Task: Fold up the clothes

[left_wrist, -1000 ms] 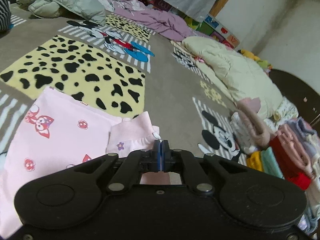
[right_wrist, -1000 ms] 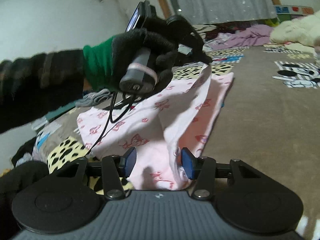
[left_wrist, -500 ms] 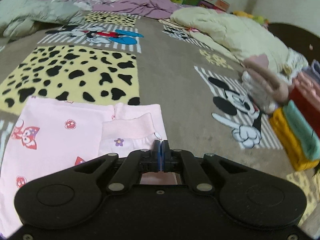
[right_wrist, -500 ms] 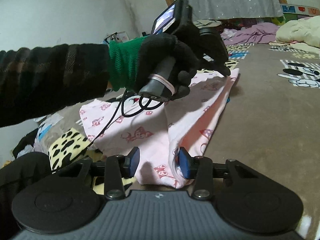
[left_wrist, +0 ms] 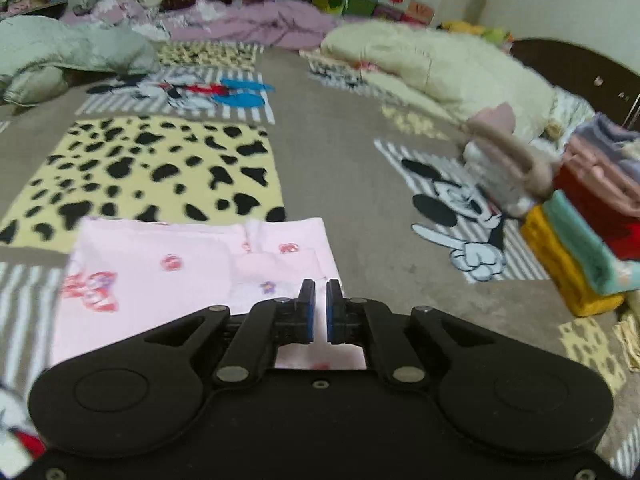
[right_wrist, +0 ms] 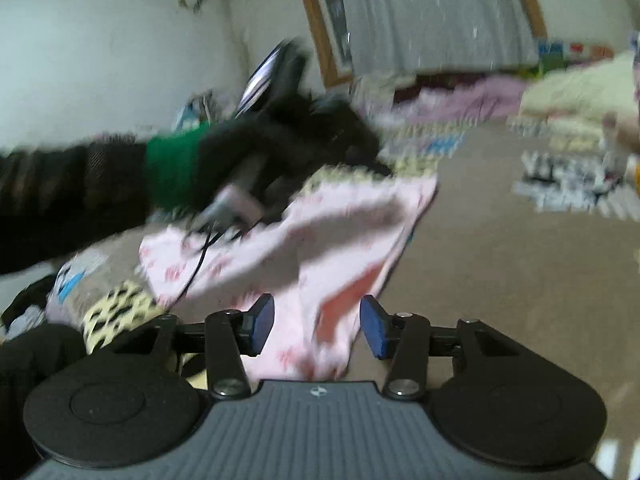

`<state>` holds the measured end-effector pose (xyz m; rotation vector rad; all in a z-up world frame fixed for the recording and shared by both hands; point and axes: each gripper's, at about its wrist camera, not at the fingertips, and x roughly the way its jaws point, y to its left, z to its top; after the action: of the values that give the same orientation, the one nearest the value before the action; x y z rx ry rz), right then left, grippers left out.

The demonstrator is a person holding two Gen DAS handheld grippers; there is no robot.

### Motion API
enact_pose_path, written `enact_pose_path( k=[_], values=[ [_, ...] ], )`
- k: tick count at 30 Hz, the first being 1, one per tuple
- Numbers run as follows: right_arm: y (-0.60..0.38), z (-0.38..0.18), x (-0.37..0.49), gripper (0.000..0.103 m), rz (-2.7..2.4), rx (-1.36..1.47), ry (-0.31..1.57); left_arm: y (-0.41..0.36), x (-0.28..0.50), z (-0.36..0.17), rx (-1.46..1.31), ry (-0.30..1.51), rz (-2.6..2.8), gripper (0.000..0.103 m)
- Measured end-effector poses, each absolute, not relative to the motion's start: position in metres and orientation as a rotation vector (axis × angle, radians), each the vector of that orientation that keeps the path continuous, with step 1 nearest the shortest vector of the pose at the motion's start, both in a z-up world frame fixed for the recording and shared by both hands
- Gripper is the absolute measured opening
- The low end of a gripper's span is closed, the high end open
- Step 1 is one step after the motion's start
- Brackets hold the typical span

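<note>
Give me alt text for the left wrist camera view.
Left tongs, slightly open, hover over a pink printed garment lying flat on a patterned blanket. A stack of folded clothes sits to the right, loose bedding behind.

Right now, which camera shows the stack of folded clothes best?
The left wrist view: the stack of folded clothes sits at its right edge, yellow, teal and red layers visible though slightly blurred. The right wrist view does not show it clearly.

Patterned blanket (left_wrist: 328,168), cream duvet (left_wrist: 432,64)
</note>
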<state>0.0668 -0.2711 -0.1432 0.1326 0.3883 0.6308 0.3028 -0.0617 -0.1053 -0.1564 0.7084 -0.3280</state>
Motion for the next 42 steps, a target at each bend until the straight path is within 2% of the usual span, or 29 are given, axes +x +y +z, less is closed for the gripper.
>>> enact_pose_path(
  k=[5,8,12,17,23,28,30,33,38,40,42],
  values=[
    [-0.241,-0.145,0.079,0.045,0.673,0.057,0.311,-0.053,0.258,-0.115,-0.118,0.716,-0.368,0.002],
    [-0.223,-0.167,0.097,0.043,0.702,0.006,0.516,-0.057,0.248,-0.133,-0.103,0.755,-0.393,0.002],
    [-0.227,-0.167,0.099,0.043,0.693,0.005,0.555,-0.064,0.260,-0.154,-0.058,0.809,-0.413,0.002],
    [-0.237,-0.157,0.085,0.043,0.716,0.036,0.447,-0.067,0.278,-0.129,-0.060,0.774,-0.418,0.002],
    [-0.230,-0.168,0.099,0.047,0.716,0.007,0.570,-0.083,0.329,-0.141,-0.060,0.814,-0.349,0.002],
    [-0.230,-0.165,0.094,0.046,0.708,0.024,0.538,-0.085,0.349,-0.142,-0.067,0.871,-0.331,0.005],
    [-0.233,-0.161,0.087,0.045,0.733,0.041,0.500,-0.078,0.336,-0.131,-0.079,0.804,-0.320,0.010],
    [-0.227,-0.172,0.096,0.048,0.724,0.005,0.594,-0.056,0.307,-0.124,-0.175,0.766,-0.290,0.027],
    [-0.227,-0.166,0.086,0.048,0.706,-0.029,0.546,-0.005,0.239,-0.120,-0.366,0.727,-0.216,0.031],
    [-0.233,-0.163,0.081,0.048,0.692,-0.010,0.525,0.017,0.210,-0.117,-0.421,0.715,-0.182,0.042],
    [-0.243,-0.161,0.079,0.048,0.676,0.020,0.530,0.039,0.183,-0.116,-0.472,0.704,-0.149,0.044]
  ],
)
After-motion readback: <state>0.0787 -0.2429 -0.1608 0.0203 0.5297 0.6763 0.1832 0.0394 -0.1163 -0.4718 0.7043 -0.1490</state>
